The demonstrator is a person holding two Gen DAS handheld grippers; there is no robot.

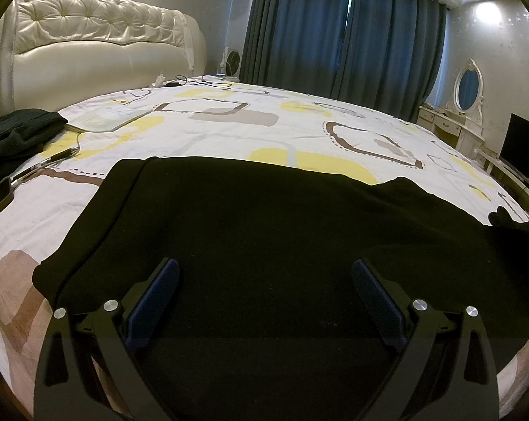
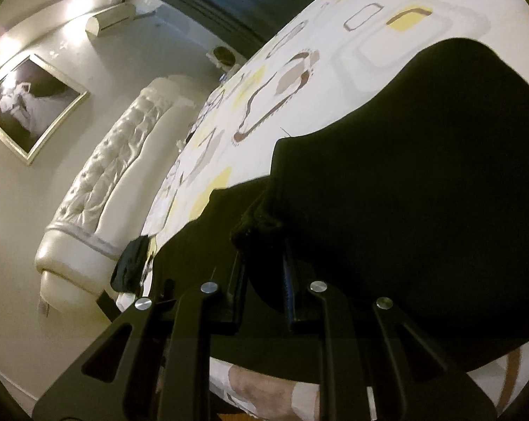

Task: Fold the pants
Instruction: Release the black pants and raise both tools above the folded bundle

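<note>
The black pants (image 1: 264,224) are lying spread across the near part of the bed (image 1: 229,129), on the patterned sheet, reaching from the near left toward the right edge. The left gripper (image 1: 264,277) is hovering over the near middle of the cloth with its blue pads (image 1: 159,291) standing wide apart and nothing between them. The right gripper (image 2: 264,245) is clenching a bunched fold of the pants (image 2: 422,175) between its narrowed fingers, and the fabric is draping away from that pinch. The main risk, as I judge it, is that the pinch is taking only a small wad near an edge, so a lift could let the cloth slide out or drag the whole garment askew instead of folding it cleanly. With the left side unheld, the lower layer may also be pulled along and wrinkle, since nothing is pinning it. The fabric is so dark that layers and seams are hard to tell apart, so the left gripper may grab one layer or two. For room, the far half of the bed is lying open, while a second dark garment (image 1: 15,140) and a cable (image 1: 59,156) are sitting at the far left, well apart from the pants. The right side is running close to the bed's edge, so any sweep rightward risks spilling cloth over it.
</note>
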